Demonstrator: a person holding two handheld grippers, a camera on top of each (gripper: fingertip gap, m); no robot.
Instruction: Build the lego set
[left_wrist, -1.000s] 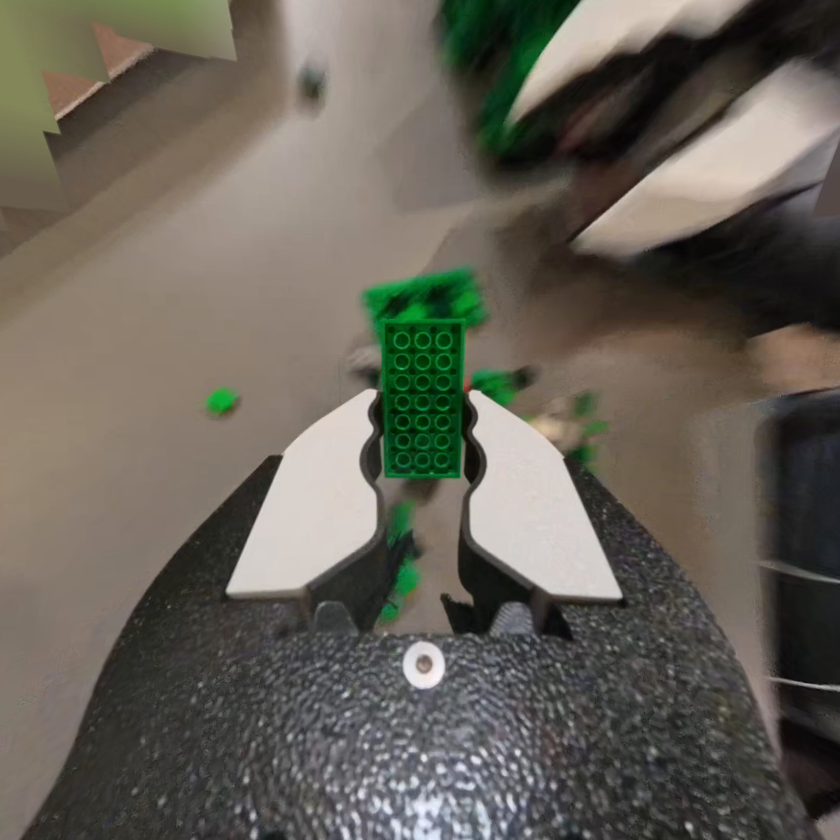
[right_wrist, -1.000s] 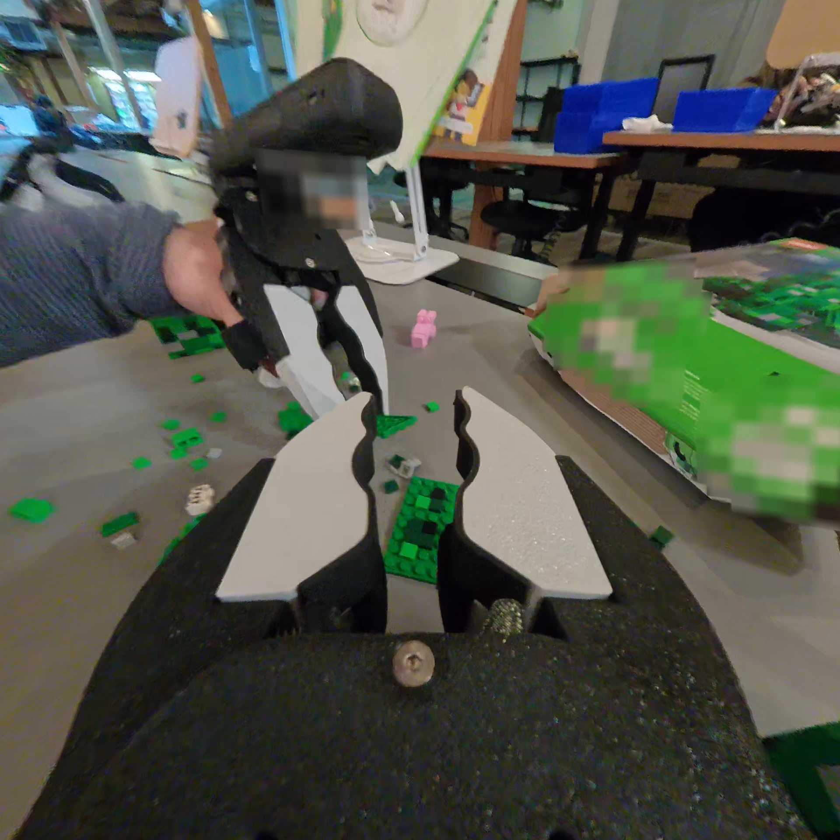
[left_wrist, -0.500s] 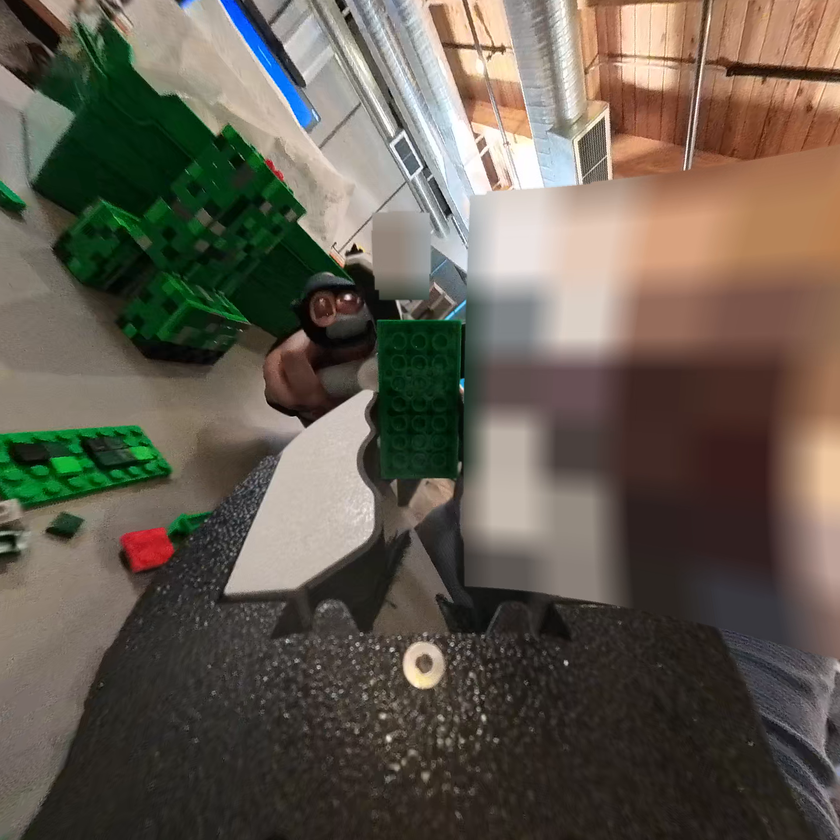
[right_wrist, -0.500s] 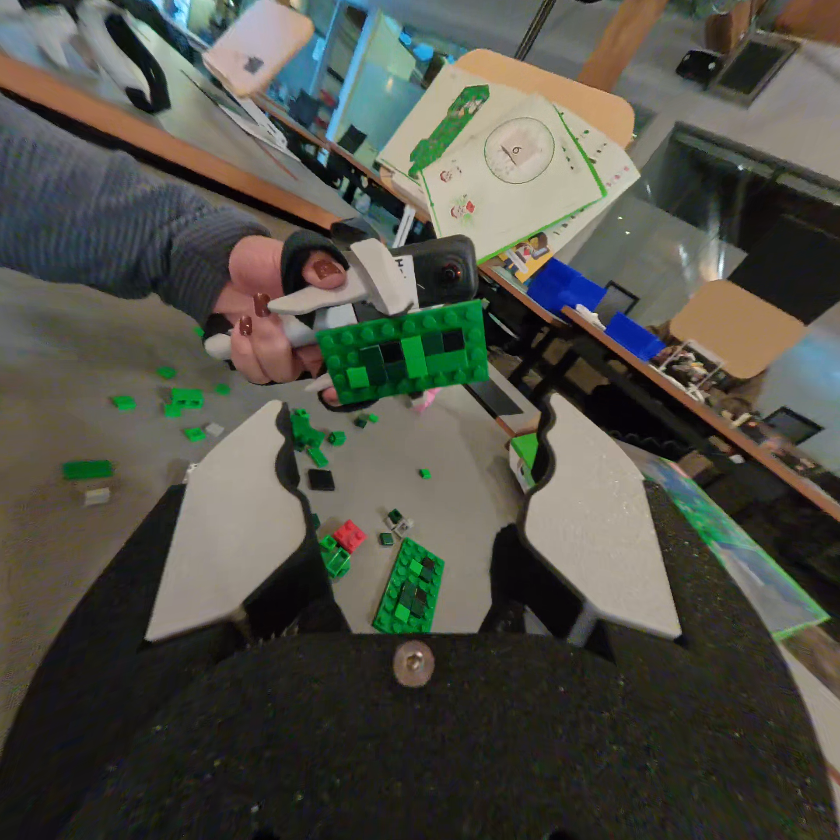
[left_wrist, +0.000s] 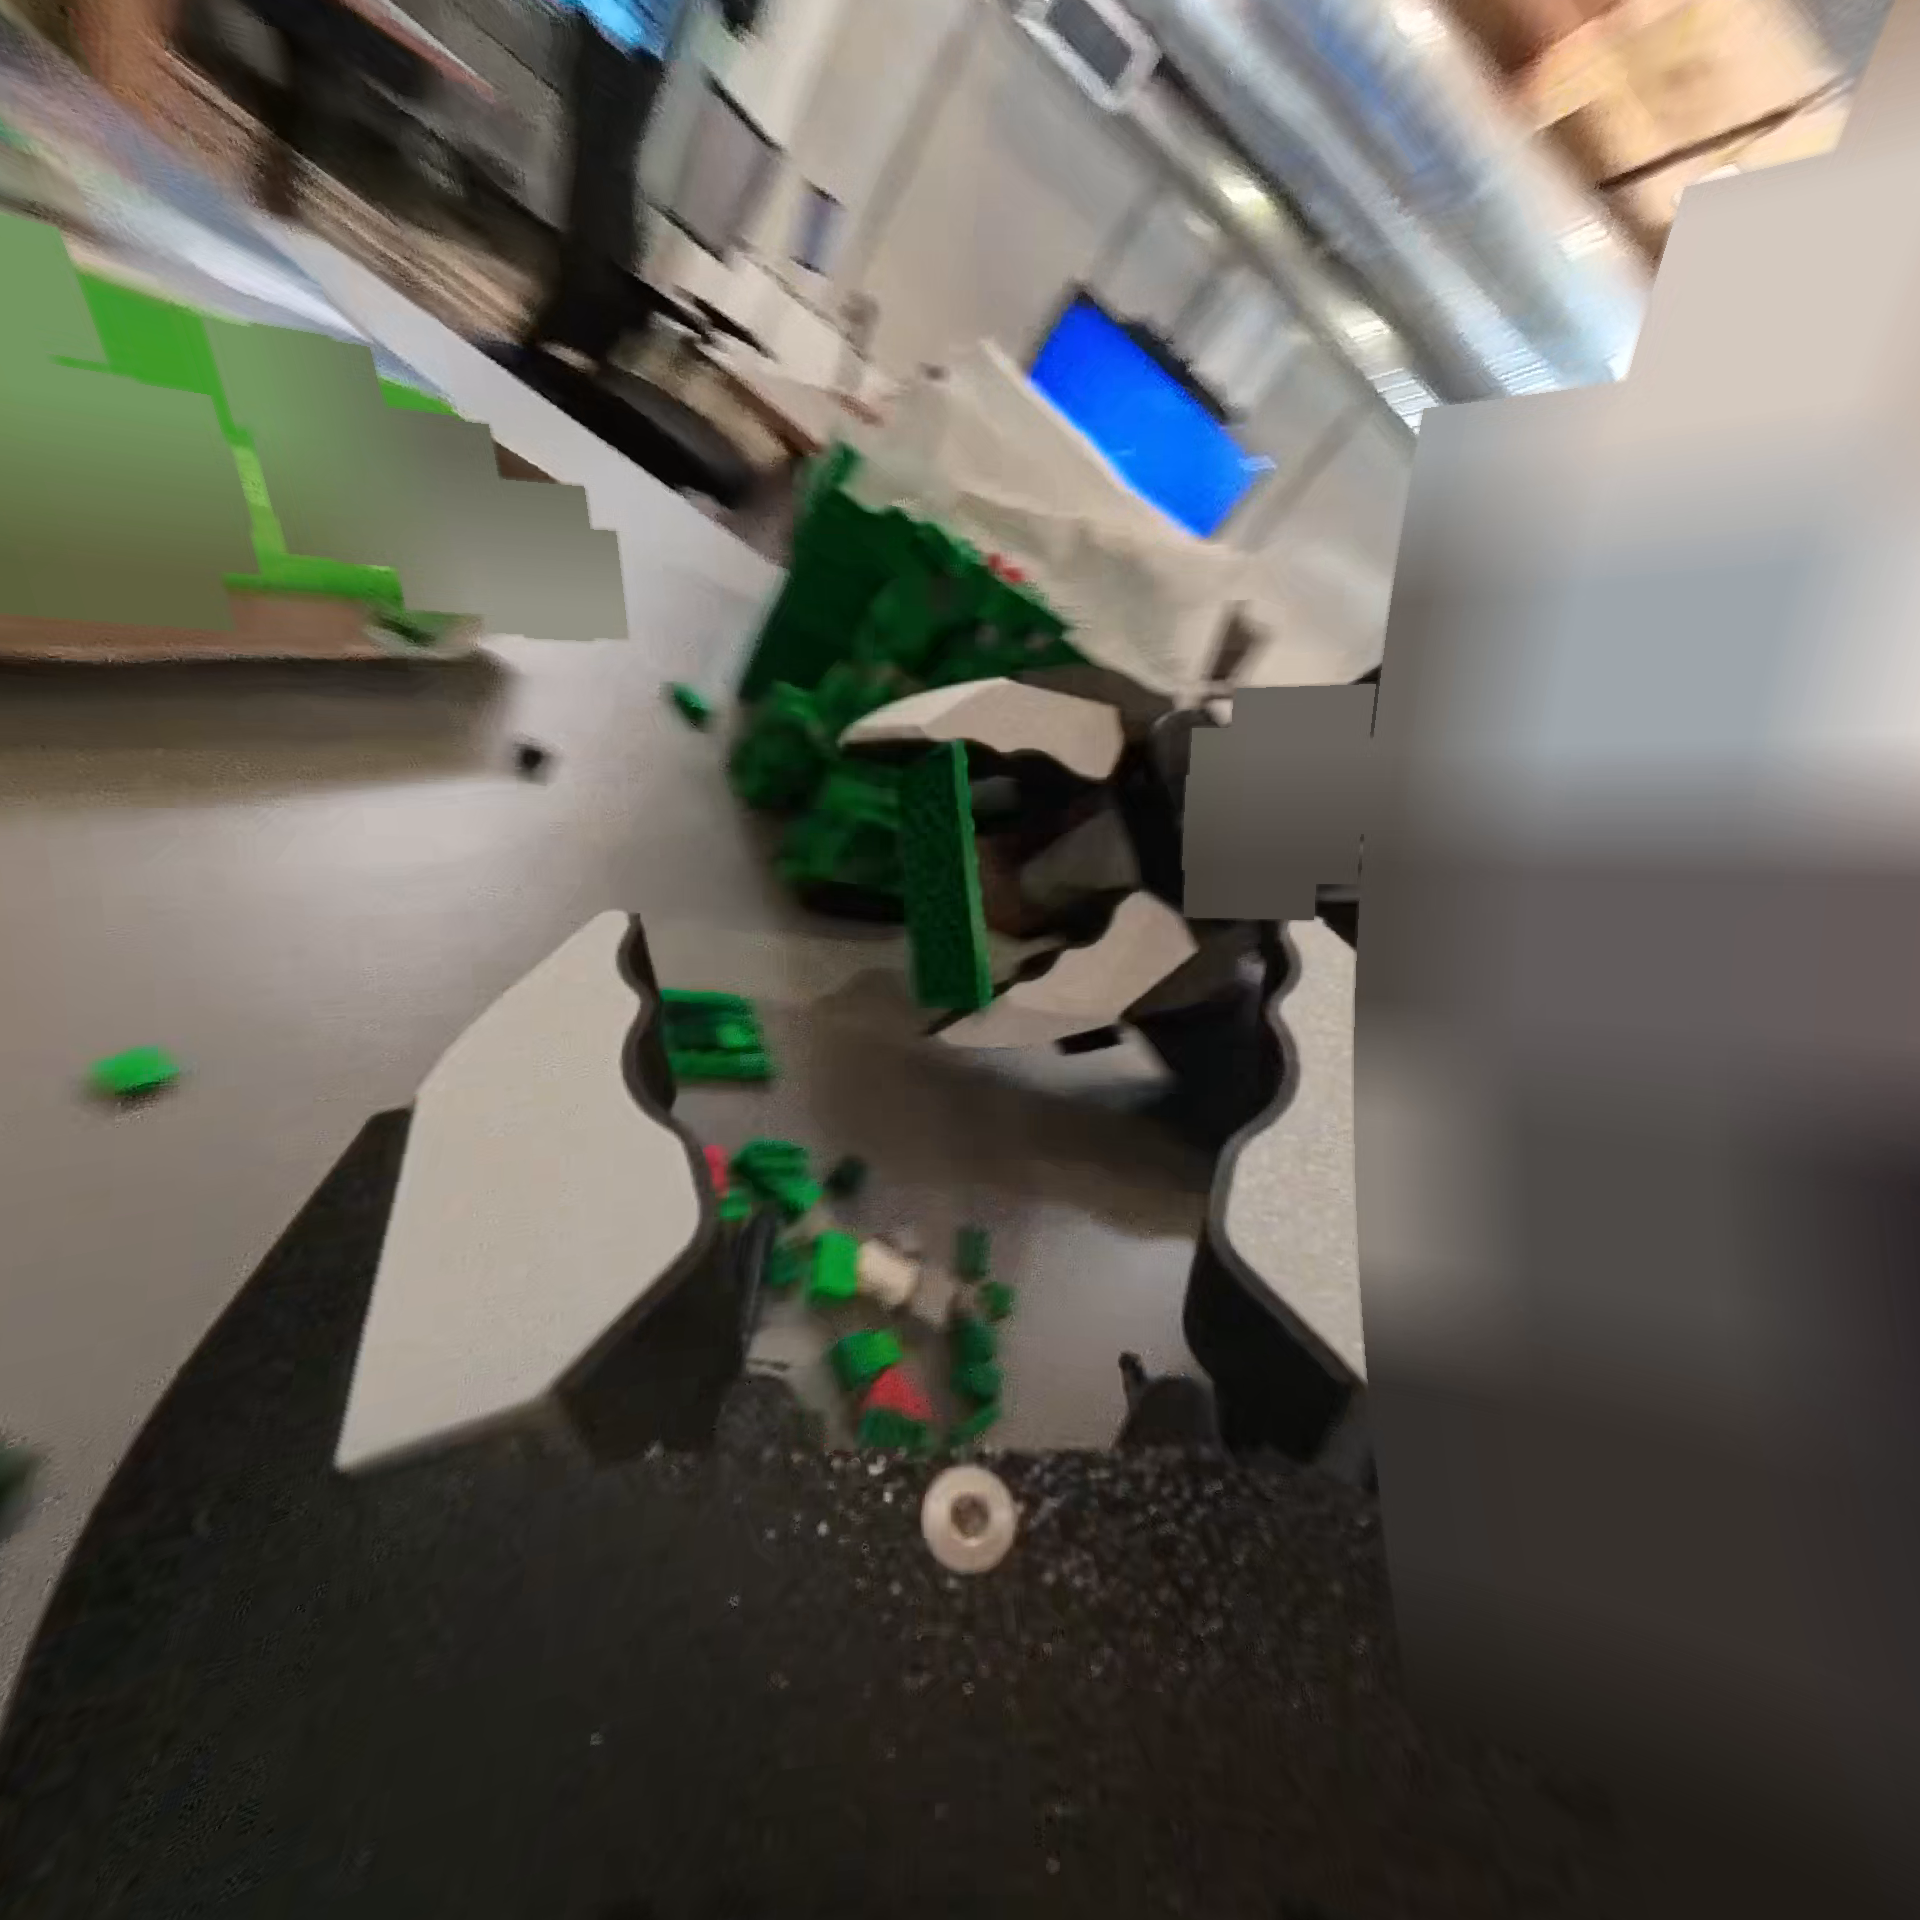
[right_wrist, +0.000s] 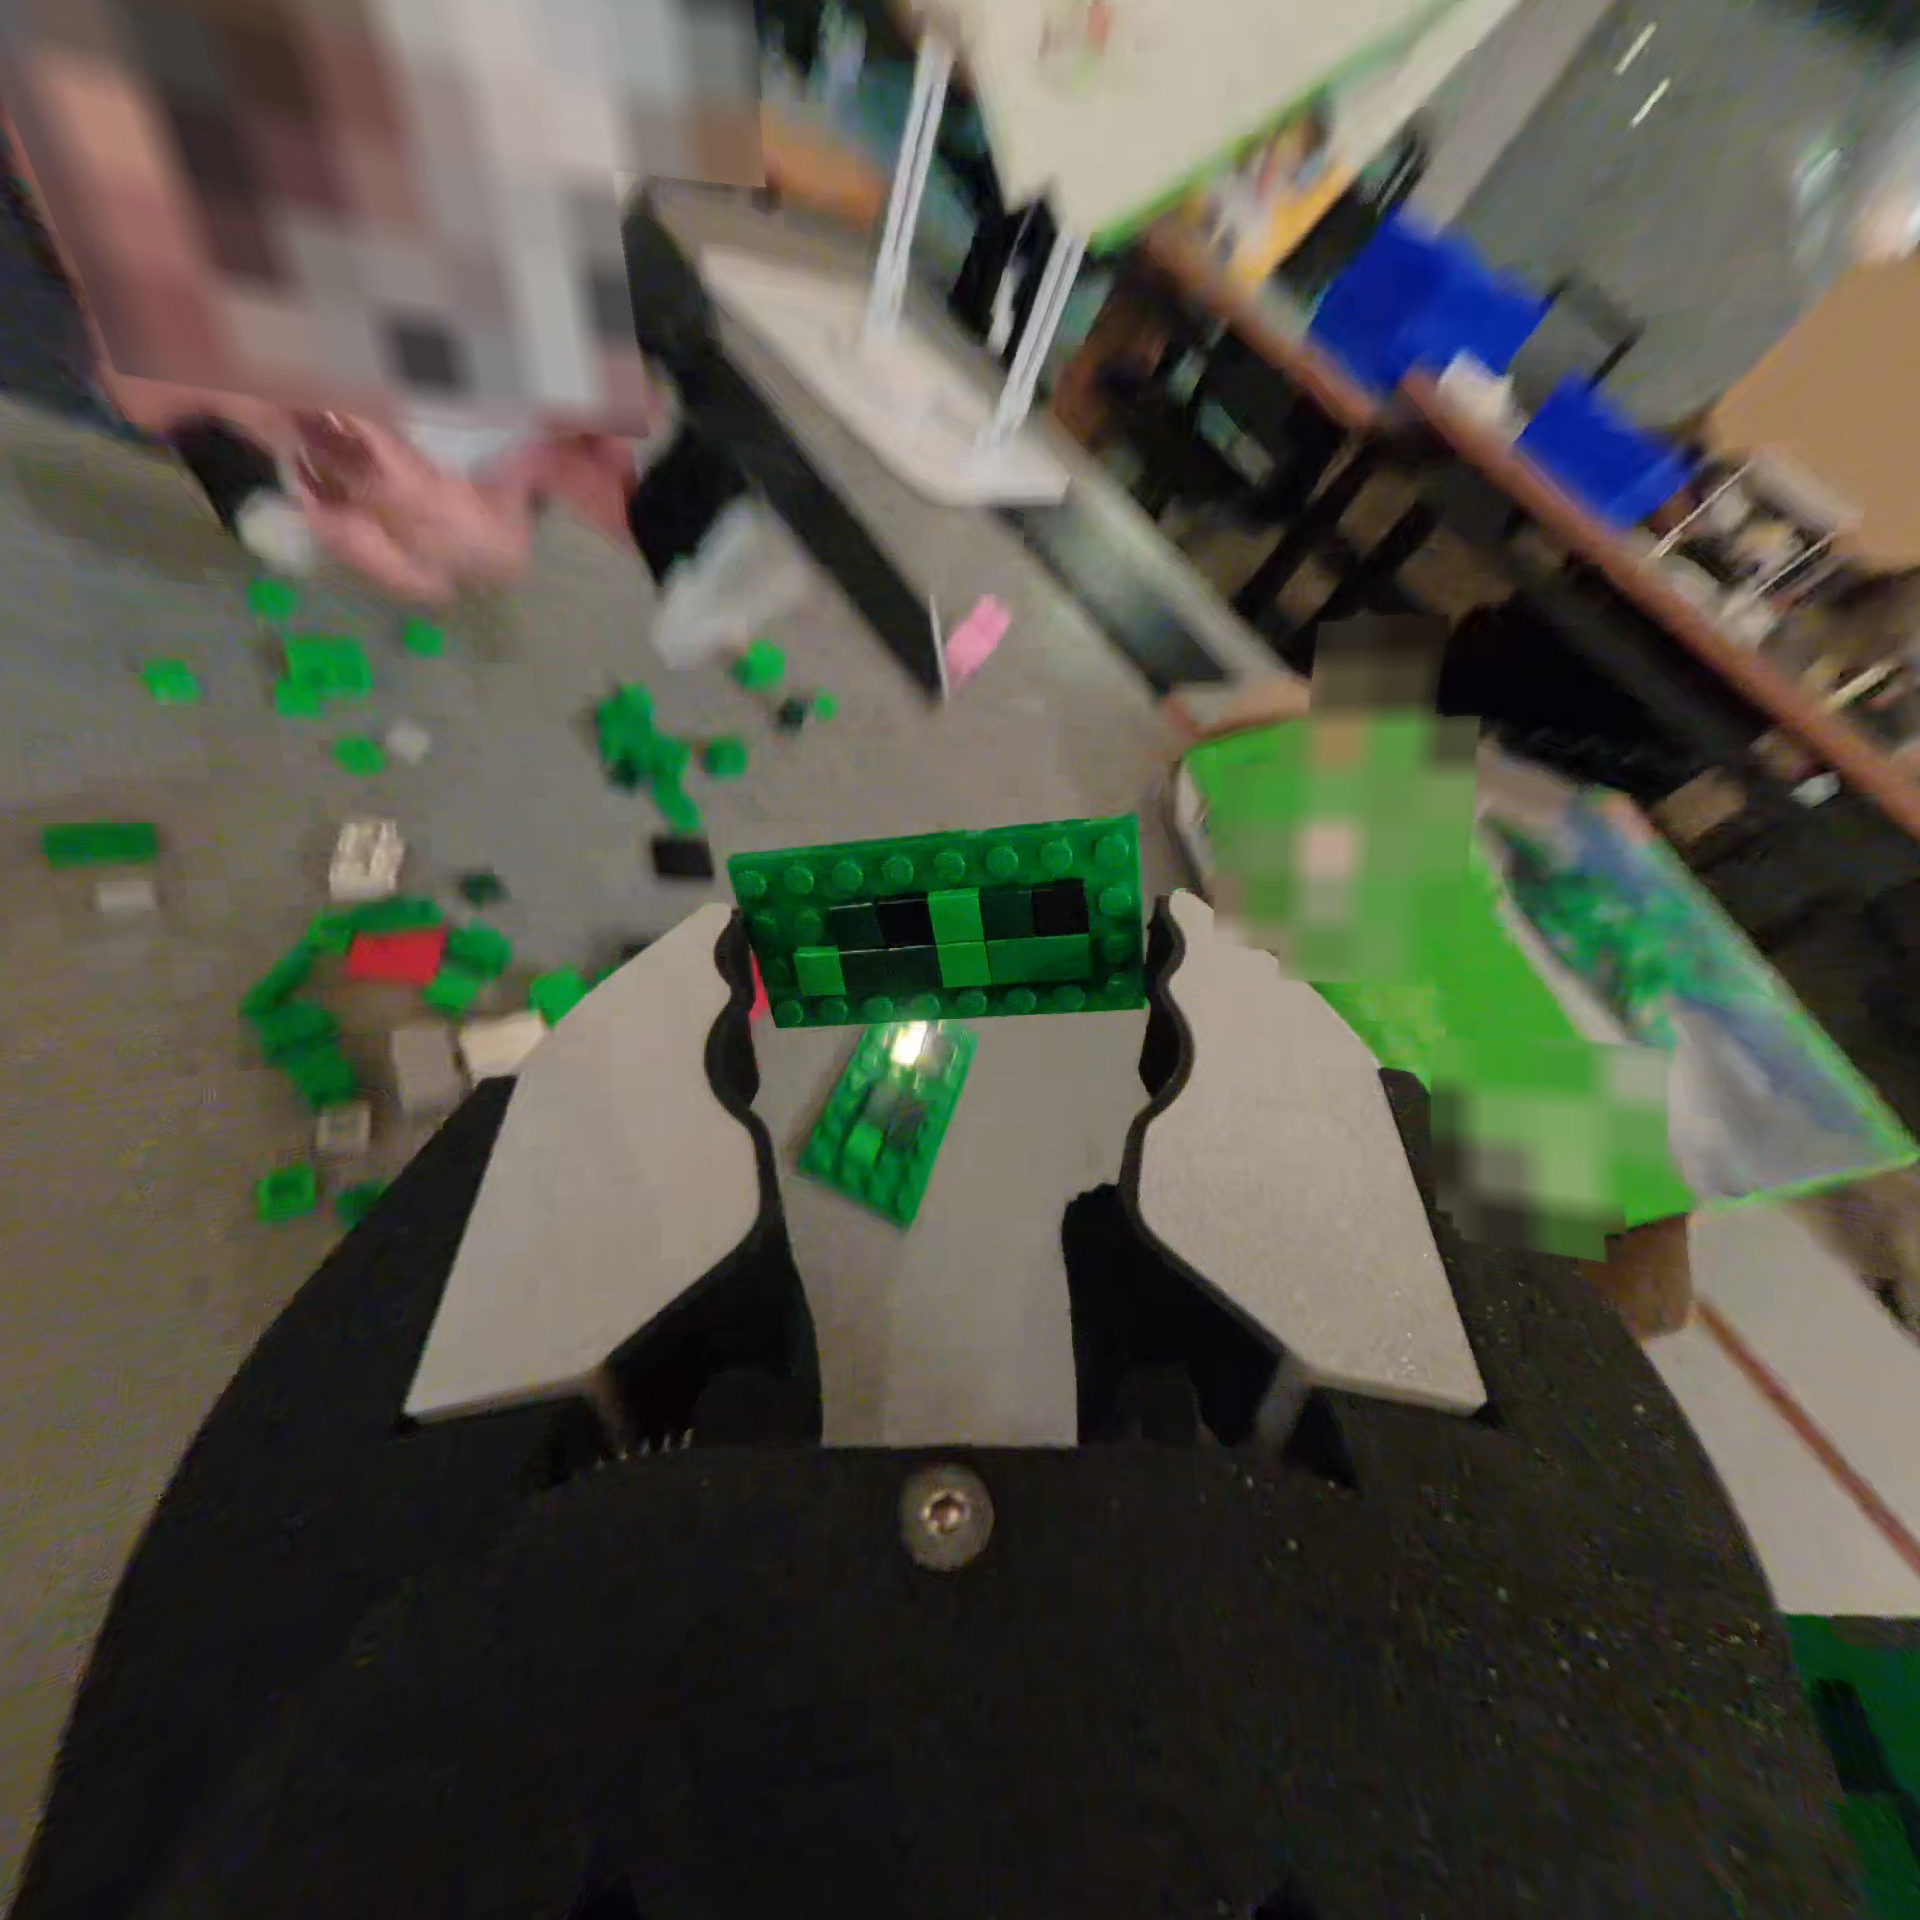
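Note:
My right gripper (right_wrist: 940, 923) is shut on the short ends of a green plate (right_wrist: 935, 914) that carries dark and light green tiles, and holds it in the air above the table. The left wrist view shows that plate (left_wrist: 940, 873) edge-on between the right gripper's fingers (left_wrist: 997, 717). My left gripper (left_wrist: 956, 940) is wide open and empty, just in front of the right one. A second tiled green plate (right_wrist: 888, 1122) lies on the grey table (right_wrist: 156, 1039) under the held one.
Loose green, white and red bricks (right_wrist: 312, 987) are scattered over the left of the table and also lie below my left gripper (left_wrist: 883, 1299). A green set box (right_wrist: 1475, 987) lies at the right. A green built block (left_wrist: 883, 623) stands behind. A hand (right_wrist: 416, 509) is at far left.
The tiled green plate has passed from my left gripper to my right one. The left jaws opened and let go; the right jaws closed on the plate's ends.

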